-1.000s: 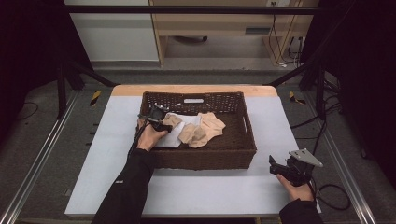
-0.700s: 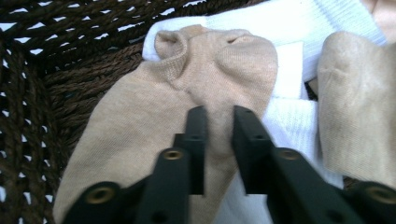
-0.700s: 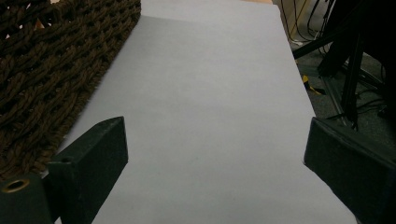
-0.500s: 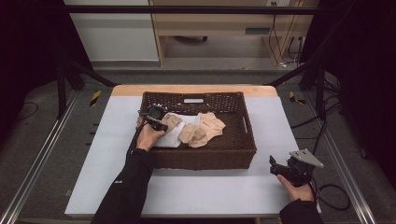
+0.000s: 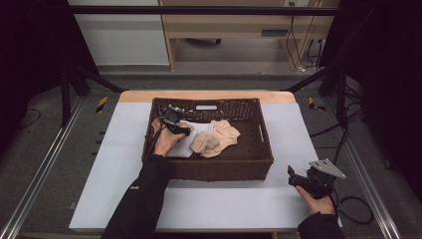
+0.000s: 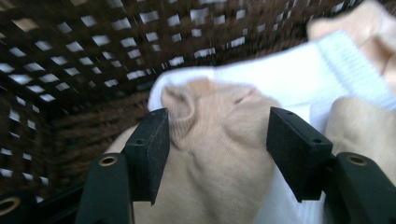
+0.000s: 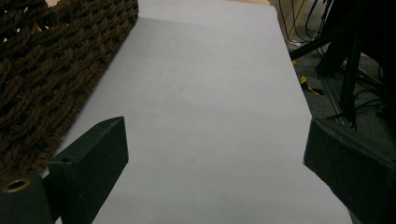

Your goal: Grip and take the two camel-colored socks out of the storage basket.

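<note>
A dark wicker basket (image 5: 219, 169) stands mid-table with beige socks (image 5: 216, 139) and a white sock (image 5: 186, 144) lying in it. My left gripper (image 5: 181, 130) reaches into the basket's left end. In the left gripper view its jaws have just been opening, and my left gripper (image 6: 217, 135) now stands open around a bunched beige sock (image 6: 215, 154). That sock rests on the white sock (image 6: 289, 70). My right gripper (image 5: 293, 177) hovers low at the table's front right, and in its own view the right gripper (image 7: 215, 149) is wide open over the bare sheet.
A white sheet (image 7: 210, 84) covers the table, and the basket's woven wall (image 7: 46, 70) runs to the left of my right gripper. The basket's lattice wall (image 6: 70, 56) stands close behind the socks. Black frame legs and cables sit beyond the table's right edge.
The left hand has shifted only slightly inside the basket, over the socks. The right hand has kept still.
</note>
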A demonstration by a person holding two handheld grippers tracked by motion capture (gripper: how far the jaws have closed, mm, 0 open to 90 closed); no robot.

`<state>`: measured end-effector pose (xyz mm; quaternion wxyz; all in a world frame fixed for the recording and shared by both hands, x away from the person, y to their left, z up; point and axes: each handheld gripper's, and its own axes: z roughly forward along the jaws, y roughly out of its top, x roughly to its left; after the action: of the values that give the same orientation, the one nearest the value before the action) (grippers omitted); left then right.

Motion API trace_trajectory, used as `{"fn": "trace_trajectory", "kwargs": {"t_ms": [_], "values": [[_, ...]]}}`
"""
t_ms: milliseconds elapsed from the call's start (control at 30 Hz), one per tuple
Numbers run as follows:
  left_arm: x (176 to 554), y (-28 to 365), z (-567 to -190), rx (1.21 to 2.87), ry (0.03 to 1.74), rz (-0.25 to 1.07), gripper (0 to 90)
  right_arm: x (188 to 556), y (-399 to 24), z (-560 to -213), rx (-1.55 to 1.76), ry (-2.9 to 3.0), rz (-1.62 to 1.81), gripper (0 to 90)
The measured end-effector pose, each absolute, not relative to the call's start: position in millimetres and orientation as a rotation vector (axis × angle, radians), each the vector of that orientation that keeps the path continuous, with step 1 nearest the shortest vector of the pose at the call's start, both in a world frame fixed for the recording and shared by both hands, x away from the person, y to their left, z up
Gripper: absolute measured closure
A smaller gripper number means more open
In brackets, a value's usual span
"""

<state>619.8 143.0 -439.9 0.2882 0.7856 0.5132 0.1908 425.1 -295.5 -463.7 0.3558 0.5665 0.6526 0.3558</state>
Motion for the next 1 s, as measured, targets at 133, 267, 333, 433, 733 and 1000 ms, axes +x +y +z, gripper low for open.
{"fn": "trace_trajectory", "kwargs": {"t_ms": [133,267,333,433,733,1000], "values": [[619,147,-440,2.086,1.398,0.494,46.7,425,-295,-464,1.462,1.692,0.914,6.9],[618,148,-439,2.077,1.415,0.448,61.3,425,-294,-464,1.461,1.692,0.911,7.2],[616,149,-439,2.075,1.416,0.426,68.5,425,-294,-464,1.463,1.692,0.911,7.2],[615,150,-438,2.086,1.427,0.402,75.9,425,-294,-464,1.462,1.693,0.909,7.4],[607,153,-421,2.048,1.394,0.406,86.1,424,-295,-464,1.457,1.693,0.906,7.6],[590,155,-395,1.919,1.228,0.401,86.4,425,-295,-464,1.463,1.693,0.900,7.7]]}}
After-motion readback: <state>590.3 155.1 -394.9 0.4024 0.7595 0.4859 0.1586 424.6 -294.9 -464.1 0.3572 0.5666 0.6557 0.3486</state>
